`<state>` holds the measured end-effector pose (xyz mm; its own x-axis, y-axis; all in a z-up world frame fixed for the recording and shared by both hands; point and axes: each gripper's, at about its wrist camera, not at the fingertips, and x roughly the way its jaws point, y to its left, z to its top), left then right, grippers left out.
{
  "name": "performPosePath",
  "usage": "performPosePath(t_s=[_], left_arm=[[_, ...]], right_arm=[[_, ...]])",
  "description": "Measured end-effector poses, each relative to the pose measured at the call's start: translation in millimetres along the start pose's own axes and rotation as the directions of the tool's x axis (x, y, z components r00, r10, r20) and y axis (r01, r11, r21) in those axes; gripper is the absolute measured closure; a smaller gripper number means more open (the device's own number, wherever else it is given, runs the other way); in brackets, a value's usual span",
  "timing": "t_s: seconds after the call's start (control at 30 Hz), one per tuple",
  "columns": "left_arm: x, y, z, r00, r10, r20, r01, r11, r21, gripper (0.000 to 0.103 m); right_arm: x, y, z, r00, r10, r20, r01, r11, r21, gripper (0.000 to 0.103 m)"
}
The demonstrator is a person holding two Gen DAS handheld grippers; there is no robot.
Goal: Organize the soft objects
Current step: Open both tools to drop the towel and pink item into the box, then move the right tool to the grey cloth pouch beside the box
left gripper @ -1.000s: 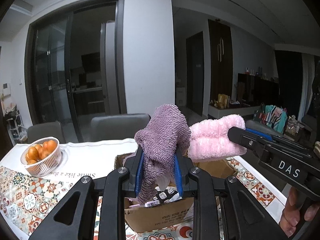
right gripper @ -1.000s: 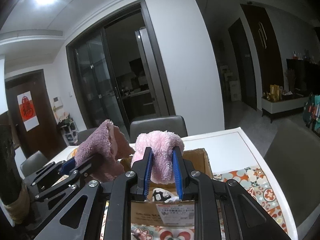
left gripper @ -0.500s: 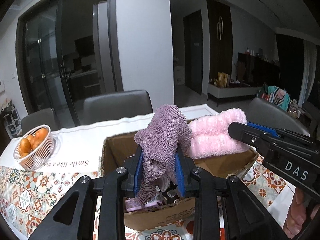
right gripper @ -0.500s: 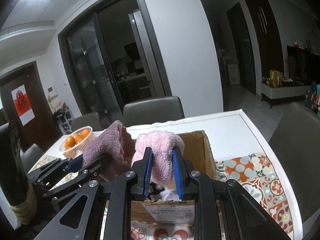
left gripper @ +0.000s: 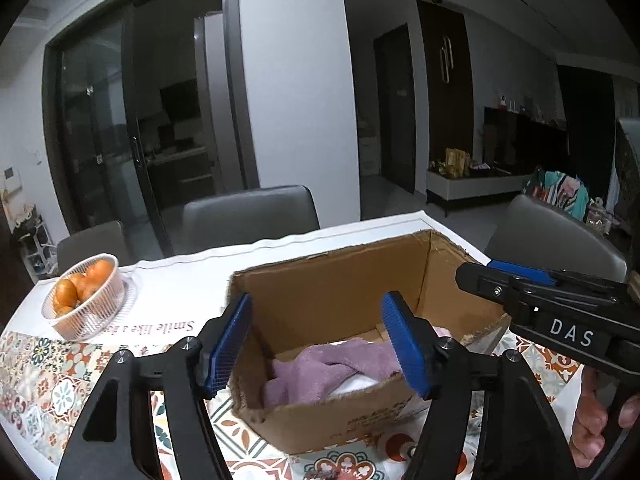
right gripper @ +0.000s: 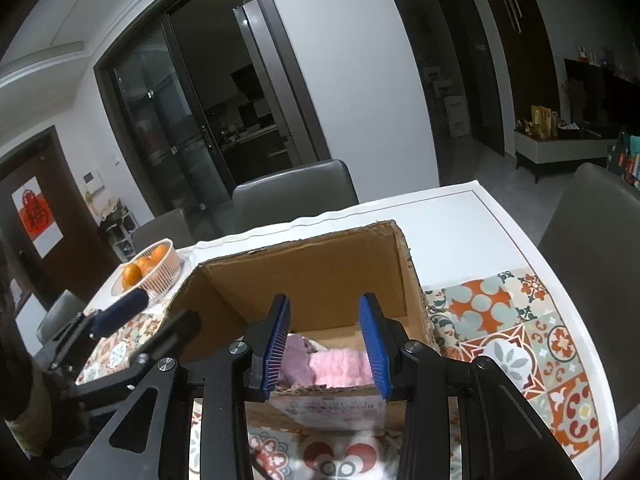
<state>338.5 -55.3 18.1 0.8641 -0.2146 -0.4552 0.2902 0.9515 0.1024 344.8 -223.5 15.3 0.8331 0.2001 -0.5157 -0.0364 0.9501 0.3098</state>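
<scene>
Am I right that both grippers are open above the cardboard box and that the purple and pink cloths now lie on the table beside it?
Not quite: the left gripper and right gripper are open above the cardboard box, but the purple cloth and pink cloth lie inside the box, not on the table. Both wrist views show it.

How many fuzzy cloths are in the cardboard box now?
2: the purple cloth on the box's left side, the pink cloth beside it on the right. Others may lie hidden underneath.
</scene>
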Motion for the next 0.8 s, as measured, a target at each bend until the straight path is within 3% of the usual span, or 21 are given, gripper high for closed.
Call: performPosePath(t_s=[0.4,0.8], left_arm=[[-54,15,-11,0.998,0.046,0.048,-0.045,0.999,-0.025,0.032],[-86,26,-41,0.997,0.082,0.004,-0.082,0.994,-0.067,0.032]], right_arm=[[-39,29,-15,0.999,0.006,0.04,-0.003,0.998,-0.056,0.059],[-60,49,-46,1.0,0.013,0.008,-0.012,0.996,-0.091,0.055]])
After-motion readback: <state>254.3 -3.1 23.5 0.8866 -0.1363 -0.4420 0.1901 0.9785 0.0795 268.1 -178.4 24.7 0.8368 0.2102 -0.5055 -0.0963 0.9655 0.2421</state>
